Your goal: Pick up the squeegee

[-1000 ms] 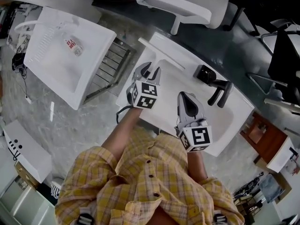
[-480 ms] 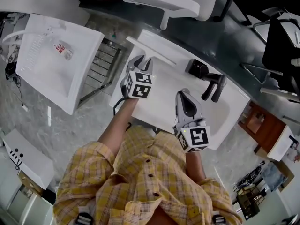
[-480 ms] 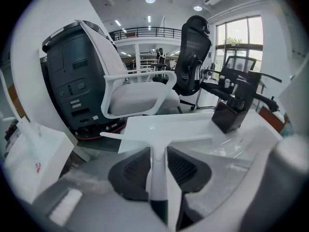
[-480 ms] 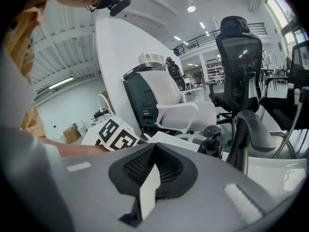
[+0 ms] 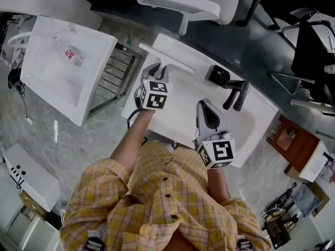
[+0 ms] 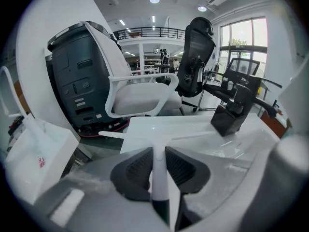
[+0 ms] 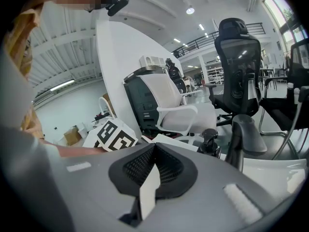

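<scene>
Left gripper view: squeegee just clamped.

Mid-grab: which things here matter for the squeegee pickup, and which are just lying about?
Job: squeegee; left gripper, jaws just closed further onto its handle.
Lying about: black faucet; bottle in the side basin; white chair.

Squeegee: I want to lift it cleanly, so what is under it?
Under the blade of the squeegee lies the white sink top. Its handle runs between the jaws of the left gripper, which have just been closing onto it. The gripper covers whatever is under the handle.
</scene>
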Available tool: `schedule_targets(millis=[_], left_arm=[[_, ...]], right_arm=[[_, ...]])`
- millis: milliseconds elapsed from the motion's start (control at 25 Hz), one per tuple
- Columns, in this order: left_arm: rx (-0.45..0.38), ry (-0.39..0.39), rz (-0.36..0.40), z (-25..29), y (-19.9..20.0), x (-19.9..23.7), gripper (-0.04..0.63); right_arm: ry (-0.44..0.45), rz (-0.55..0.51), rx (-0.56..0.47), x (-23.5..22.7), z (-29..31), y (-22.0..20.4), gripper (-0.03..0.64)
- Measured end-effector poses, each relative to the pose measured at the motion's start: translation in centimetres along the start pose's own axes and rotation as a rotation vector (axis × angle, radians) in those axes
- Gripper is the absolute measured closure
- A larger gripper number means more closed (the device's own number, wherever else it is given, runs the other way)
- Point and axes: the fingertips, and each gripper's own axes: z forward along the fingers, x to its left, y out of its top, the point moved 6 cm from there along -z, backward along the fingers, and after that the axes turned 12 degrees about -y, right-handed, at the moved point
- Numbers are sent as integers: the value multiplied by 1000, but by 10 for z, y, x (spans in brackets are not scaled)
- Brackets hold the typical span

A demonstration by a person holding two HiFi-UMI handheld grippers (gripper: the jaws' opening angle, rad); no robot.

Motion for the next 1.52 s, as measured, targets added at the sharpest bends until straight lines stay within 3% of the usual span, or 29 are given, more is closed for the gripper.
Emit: schedule_targets(millis=[680,1320,1520], left_arm=[[-152,43,-28,-72,21,-44,505],[-352,103,-56,-168,32,-112,505],[-402,133,-18,-194,36,-129,505]], right_arm=[[79,15,-41,2,-38,20,618],[157,-59,-137,7,-95,35,620],[179,-68,-156,9,-106,39,620]])
